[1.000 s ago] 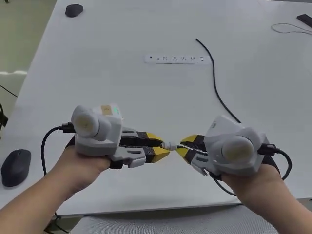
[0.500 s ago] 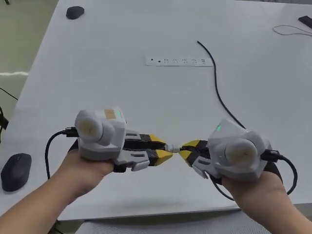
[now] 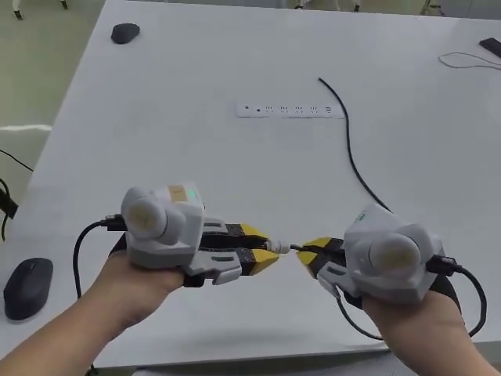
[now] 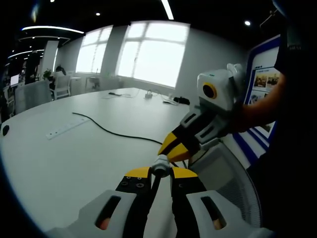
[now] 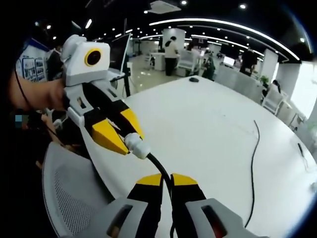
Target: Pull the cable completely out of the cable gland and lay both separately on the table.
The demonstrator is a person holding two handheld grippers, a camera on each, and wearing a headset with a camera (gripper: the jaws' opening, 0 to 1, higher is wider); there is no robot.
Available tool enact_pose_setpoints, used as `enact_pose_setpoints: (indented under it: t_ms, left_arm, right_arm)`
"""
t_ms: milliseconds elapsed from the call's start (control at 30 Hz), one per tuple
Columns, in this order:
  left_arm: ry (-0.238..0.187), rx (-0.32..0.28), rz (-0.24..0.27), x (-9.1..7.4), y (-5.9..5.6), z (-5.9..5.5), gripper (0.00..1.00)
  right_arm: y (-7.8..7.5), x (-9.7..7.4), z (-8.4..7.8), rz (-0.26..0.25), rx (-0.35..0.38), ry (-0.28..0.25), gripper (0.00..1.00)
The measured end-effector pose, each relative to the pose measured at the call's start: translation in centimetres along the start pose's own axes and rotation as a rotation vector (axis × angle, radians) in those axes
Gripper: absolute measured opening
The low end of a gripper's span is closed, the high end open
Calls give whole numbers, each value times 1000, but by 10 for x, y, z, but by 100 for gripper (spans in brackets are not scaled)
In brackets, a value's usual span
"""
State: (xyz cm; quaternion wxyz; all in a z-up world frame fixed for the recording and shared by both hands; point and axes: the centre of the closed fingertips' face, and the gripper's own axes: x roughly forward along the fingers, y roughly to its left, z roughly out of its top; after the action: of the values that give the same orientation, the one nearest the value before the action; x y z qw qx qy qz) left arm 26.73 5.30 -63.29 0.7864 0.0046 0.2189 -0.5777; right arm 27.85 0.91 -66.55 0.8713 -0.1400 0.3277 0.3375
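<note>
Cable gland [image 4: 160, 162] sits clenched in the left tool [image 4: 161, 173], held above the near edge of the surface [image 3: 235, 172]. Its black cable [image 5: 157, 166] runs into the right tool [image 5: 167, 180], which grips it.

A power strip [image 3: 290, 110] lay across the mid-tabletop [image 3: 196, 164], a cable [image 3: 350, 153] running past its right end; one mouse [image 3: 27, 287] sat near-left, another mouse [image 3: 125, 33] far-left.

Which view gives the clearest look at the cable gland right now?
The right gripper view: the white cable gland shows side-on in the jaws of the left gripper, with the black cable leaving it. The left gripper view sees it end-on between its own jaws; the head view, a small white bit between yellow jaw tips.
</note>
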Motion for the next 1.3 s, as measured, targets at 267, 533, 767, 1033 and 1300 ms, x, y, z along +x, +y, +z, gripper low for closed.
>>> enact_pose_setpoints:
  t_ms: [267, 533, 767, 1033, 1300]
  left_arm:
    - [-2, -3, 2, -1, -1, 0, 15]
    - [-1, -1, -5, 2, -6, -1, 15]
    - [4, 0, -11, 5, -8, -2, 15]
    - [3, -5, -10, 4, -4, -3, 15]
    - [-9, -14, 9, -4, 6, 1, 15]
  right_arm:
    - [-24, -2, -18, -39, 103, 7, 0]
    - [-47, 1, -48, -85, 225, 28, 0]
    - [-46, 3, -60, -83, 309, 38, 0]
    - [-45, 4, -57, -61, 309, 30, 1]
    - [-43, -1, -48, -56, 275, -11, 2]
